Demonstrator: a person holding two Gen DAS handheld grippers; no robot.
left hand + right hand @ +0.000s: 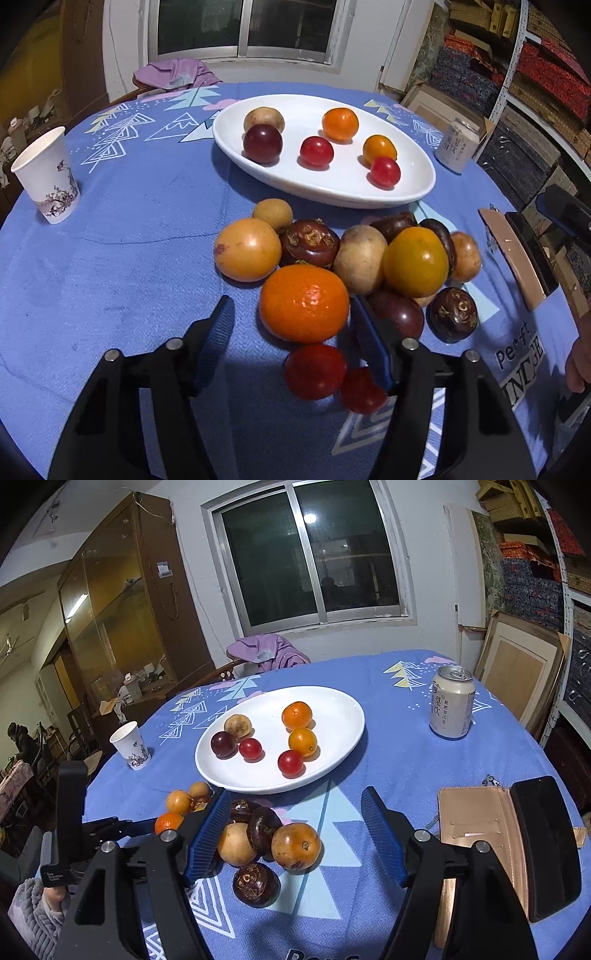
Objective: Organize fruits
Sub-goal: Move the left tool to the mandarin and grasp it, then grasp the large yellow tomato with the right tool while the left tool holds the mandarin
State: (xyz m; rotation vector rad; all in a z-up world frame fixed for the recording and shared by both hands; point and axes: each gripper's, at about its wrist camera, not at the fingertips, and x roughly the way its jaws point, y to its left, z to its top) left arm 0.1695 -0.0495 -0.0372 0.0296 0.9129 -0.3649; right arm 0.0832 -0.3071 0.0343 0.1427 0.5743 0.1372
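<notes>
Left tool [291, 325]: we see its blue pads spread apart, released, with the mandarin [303, 303] between them; the right pad sits at the fruit's edge, the left pad stands clear.
Right tool [295, 812]: released, jaws wide, nothing pinched; a brown-yellow fruit [296, 845] lies between the pads.
Loose pile [354, 258]: near the middle of the blue-clothed surface [129, 258], just in front of the plate; two red tomatoes [314, 371] lie nearest.
White oval plate [417, 184]: far centre, holding six fruits.
Paper cup [48, 177]: far left.
Drink can [451, 703]: far right.
Wallet case [476, 834]: right edge, lying open.
</notes>
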